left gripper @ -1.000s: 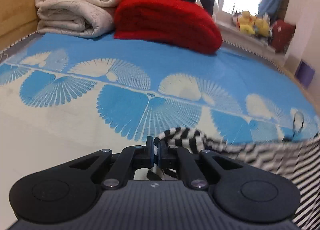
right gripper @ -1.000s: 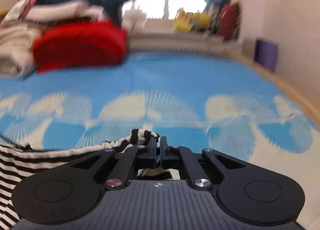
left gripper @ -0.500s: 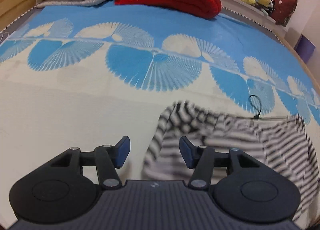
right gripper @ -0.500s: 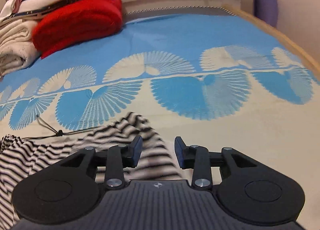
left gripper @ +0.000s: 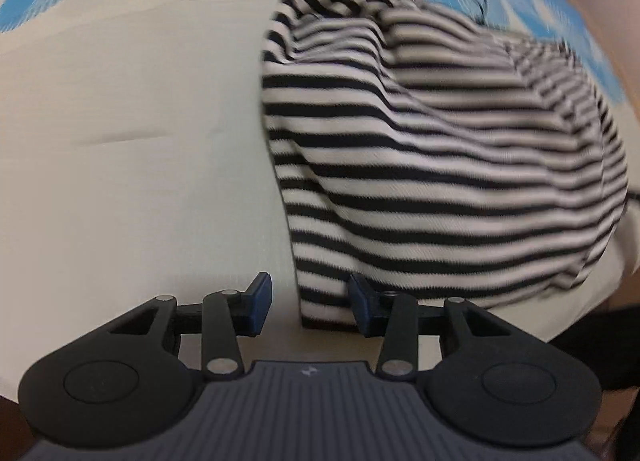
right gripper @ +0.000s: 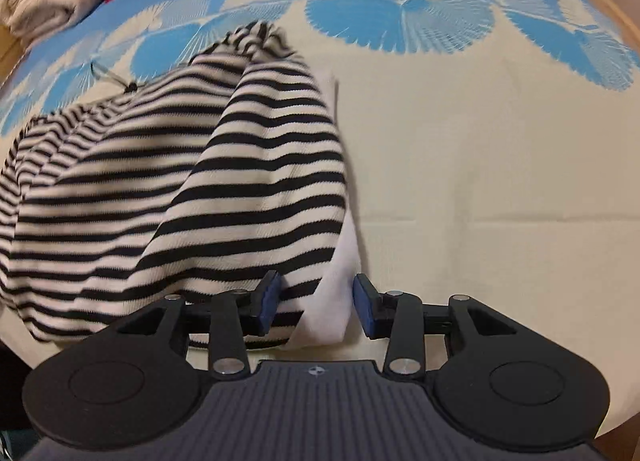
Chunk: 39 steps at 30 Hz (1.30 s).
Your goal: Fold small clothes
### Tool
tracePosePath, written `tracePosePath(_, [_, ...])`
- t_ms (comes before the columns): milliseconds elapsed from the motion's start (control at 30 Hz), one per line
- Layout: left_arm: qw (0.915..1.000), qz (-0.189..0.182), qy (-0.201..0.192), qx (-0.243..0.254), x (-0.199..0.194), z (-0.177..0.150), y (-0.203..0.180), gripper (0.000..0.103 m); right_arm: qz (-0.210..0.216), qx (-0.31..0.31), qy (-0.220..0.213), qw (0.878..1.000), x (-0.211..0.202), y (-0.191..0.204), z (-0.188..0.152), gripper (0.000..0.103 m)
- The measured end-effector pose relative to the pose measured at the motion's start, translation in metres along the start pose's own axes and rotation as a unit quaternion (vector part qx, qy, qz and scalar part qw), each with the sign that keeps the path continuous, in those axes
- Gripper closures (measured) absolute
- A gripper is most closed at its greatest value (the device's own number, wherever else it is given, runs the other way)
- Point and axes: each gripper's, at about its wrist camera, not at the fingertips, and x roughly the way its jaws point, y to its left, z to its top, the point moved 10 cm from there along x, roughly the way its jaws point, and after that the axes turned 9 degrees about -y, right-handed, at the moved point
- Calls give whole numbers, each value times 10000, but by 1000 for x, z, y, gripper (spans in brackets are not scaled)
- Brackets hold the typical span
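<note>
Striped garment (left gripper: 440,165) on bedspread (left gripper: 140,161) (rumpled), near corners between jaws

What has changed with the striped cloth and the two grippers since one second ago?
Both grippers let go of the striped garment, which dropped onto the blue and cream bed cover. The left gripper and right gripper tipped down over its near corners, not pressing; left closing, right opening. The garment remains unfolded and rumpled.
</note>
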Motion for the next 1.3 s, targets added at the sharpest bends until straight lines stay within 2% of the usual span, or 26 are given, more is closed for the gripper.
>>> tracePosePath(33, [10000, 28, -39, 69, 0, 0, -2, 74, 3, -20, 0, 10000, 0, 0, 0, 61])
tracePosePath(67, [10000, -20, -63, 50, -1, 0, -4, 100, 16, -61, -13, 10000, -1, 1, 0, 64])
tracePosePath(100, [9999, -80, -97, -18, -3, 0, -5, 100, 28, -110, -68, 9999, -3, 2, 1, 78])
tracePosePath(167, [9995, -23, -301, 39, -15, 1, -4, 101, 133, -31, -278, 9995, -12, 0, 11, 91])
tracePosePath(233, [9975, -66, -669, -197, -35, 7, 7, 102, 353, 461, -667, 9961, -31, -11, 25, 93])
tracePosePath(300, [9912, -382, -1033, -738, -58, 10, 22, 102, 500, 982, -954, 9893, -49, -25, 32, 94])
tracePosePath(367, [9869, -477, -1080, -1098, -69, 2, 39, 102, 404, 977, -845, 9908, -55, -33, 26, 94])
tracePosePath(433, [9880, -459, -789, -1247, -63, -14, 47, 102, 256, 790, -411, 9957, -45, -36, 8, 94])
tracePosePath(500, [9938, -299, -426, -988, -51, -26, 42, 102, 115, 565, 161, 9982, -28, -33, -12, 94])
tracePosePath(567, [9975, -35, -231, -662, -43, -31, 35, 102, -26, 325, 360, 9988, -20, -30, -18, 93])
tracePosePath(633, [9978, 252, -337, -520, -46, -25, 34, 101, -125, 379, 90, 9992, -25, -29, -6, 89])
tracePosePath(700, [9951, 379, -732, -549, -58, -7, 33, 96, -370, 348, -460, 9976, -40, -31, 10, 88])
tracePosePath(767, [9907, 294, -1191, -592, -72, 11, 27, 94, -374, 216, -1016, 9939, -55, -25, 27, 82])
tracePosePath(833, [9879, -10, -1443, -567, -75, 23, 7, 94, -64, 151, -1269, 9918, -62, -12, 34, 82])
tracePosePath(867, [9882, -183, -1447, -469, -75, 27, -5, 91, 192, 74, -1256, 9919, -59, -3, 34, 82])
tracePosePath(933, [9906, -254, -1339, -100, -67, 31, -30, 86, 484, -217, -1033, 9932, -49, 15, 26, 80])
tracePosePath(1000, [9934, -99, -1107, 294, -51, 32, -49, 81, 360, -674, -628, 9951, -29, 30, 15, 77])
tracePosePath(1067, [9966, 211, -702, 379, -29, 28, -52, 69, -15, -1016, -76, 9948, -5, 26, -1, 76])
tracePosePath(1100, [9973, 440, -491, 337, -19, 23, -47, 67, -179, -1107, 100, 9936, 4, 22, -6, 73])
tracePosePath(1133, [9969, 704, -281, 188, -11, 21, -40, 65, -205, -1114, 100, 9935, 6, 21, -4, 69])
tracePosePath(1200, [9947, 956, -161, -340, -5, 24, -30, 63, -234, -946, -58, 9952, 5, 22, 6, 68])
tracePosePath(1233, [9930, 1027, -212, -548, -7, 29, -29, 63, -262, -831, -194, 9960, 1, 22, 13, 68])
tracePosePath(1300, [9891, 1148, -556, -740, -17, 46, -33, 61, -245, -633, -598, 9959, -11, 25, 31, 68])
